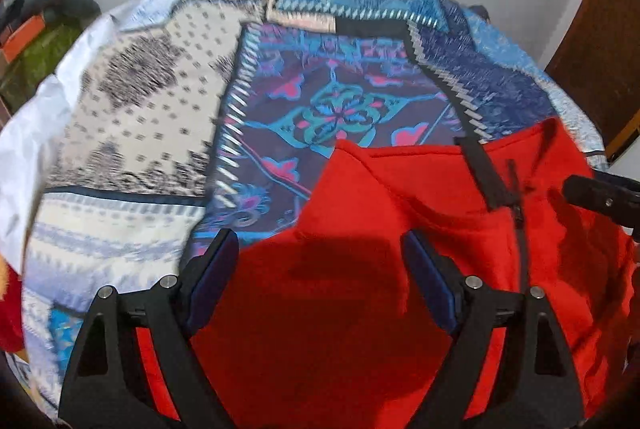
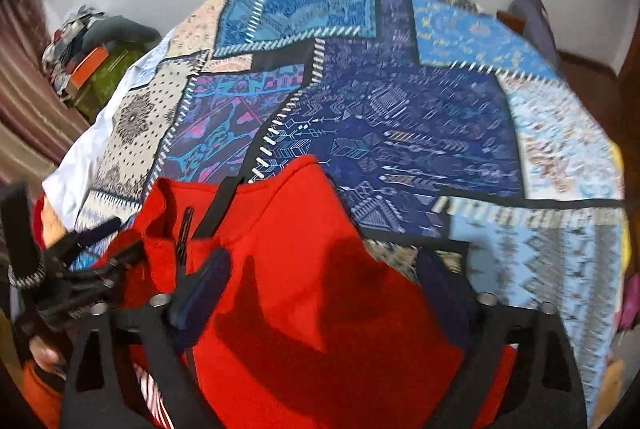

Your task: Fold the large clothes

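I see both grippers, left (image 1: pixel 320 281) and right (image 2: pixel 324 293), spread wide and grasping nothing, hovering over the red jacket (image 1: pixel 400 269) that lies on the patchwork bedspread (image 1: pixel 320 89), zipper (image 1: pixel 518 213) up.

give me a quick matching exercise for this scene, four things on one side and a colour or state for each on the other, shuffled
Things:
1. fleece jacket
2. zip on the jacket
3. left tongs
4. bedspread

Colour or state:
A. open, nothing between the pads
B. blue patchwork, spread under the garment
C. red
D. dark, running down from the collar

Pairs: 1-C, 2-D, 3-A, 4-B
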